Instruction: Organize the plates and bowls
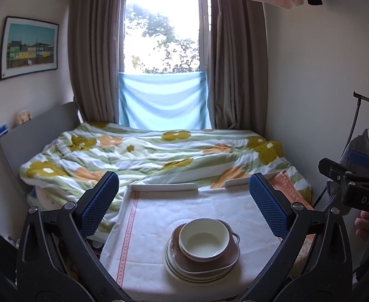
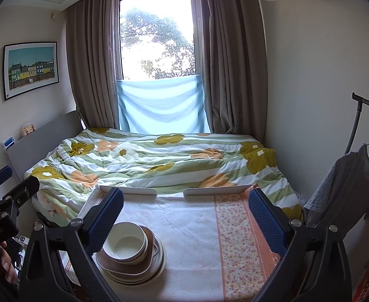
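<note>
A stack of dishes stands on a cloth-covered table (image 1: 146, 216). A cream bowl (image 1: 204, 238) sits on top of a brown square dish (image 1: 209, 264), which rests on pale round plates (image 1: 184, 274). In the right wrist view the same bowl (image 2: 125, 242), brown dish (image 2: 114, 266) and plates (image 2: 144, 274) sit at the lower left. My left gripper (image 1: 184, 201) is open and empty, above and behind the stack. My right gripper (image 2: 185, 216) is open and empty, with the stack by its left finger (image 2: 104, 224).
A bed with a flowered duvet (image 1: 146, 151) lies beyond the table, under a curtained window (image 1: 161, 32). Low white rails (image 1: 164, 187) edge the table's far side. A clothes rack with garments (image 2: 355, 176) stands at the right. A framed picture (image 1: 29, 46) hangs on the left wall.
</note>
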`<state>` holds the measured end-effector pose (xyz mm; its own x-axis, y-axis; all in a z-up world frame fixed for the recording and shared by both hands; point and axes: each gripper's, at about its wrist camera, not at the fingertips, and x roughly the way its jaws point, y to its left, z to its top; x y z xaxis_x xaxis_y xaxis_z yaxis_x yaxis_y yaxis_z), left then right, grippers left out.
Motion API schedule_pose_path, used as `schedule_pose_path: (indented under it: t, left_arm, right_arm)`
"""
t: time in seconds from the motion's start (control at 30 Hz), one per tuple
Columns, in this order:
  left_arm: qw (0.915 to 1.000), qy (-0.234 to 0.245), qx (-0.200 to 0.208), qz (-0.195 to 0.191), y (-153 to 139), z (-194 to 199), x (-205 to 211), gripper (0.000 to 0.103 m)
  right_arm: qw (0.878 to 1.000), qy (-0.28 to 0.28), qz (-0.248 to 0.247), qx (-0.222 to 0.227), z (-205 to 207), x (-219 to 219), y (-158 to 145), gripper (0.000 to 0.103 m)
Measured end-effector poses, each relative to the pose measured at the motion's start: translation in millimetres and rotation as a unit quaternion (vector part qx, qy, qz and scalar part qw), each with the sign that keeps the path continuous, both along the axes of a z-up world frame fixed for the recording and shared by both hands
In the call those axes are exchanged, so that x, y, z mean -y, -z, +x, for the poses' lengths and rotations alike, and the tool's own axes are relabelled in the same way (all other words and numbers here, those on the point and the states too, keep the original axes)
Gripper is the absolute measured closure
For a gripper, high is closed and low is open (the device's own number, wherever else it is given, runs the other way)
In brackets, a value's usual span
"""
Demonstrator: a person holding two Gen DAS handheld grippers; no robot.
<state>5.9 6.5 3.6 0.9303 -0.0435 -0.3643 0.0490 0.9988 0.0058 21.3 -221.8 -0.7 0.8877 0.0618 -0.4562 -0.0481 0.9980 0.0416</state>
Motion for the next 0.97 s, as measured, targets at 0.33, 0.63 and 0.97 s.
schedule_pose_path:
  t: [0.33,0.63,0.97]
  left_arm:
    - [1.0000,-0.001,-0.002,-0.007,2,0,-4,0.000]
    - [0.9999,-0.008,0.002,-0.009,2,-1,-13,0.000]
    - [0.9997,0.001,-0.013,-0.022,10,13,-29,0.000]
  right_arm:
    - [1.000,0.000,0.000,0.001,1,2,0,0.004]
    - [1.000,0.002,0.001,0.005,3,4,-2,0.004]
    - [1.000,0.007,-0.001,0.000,9,1,-1,0.004]
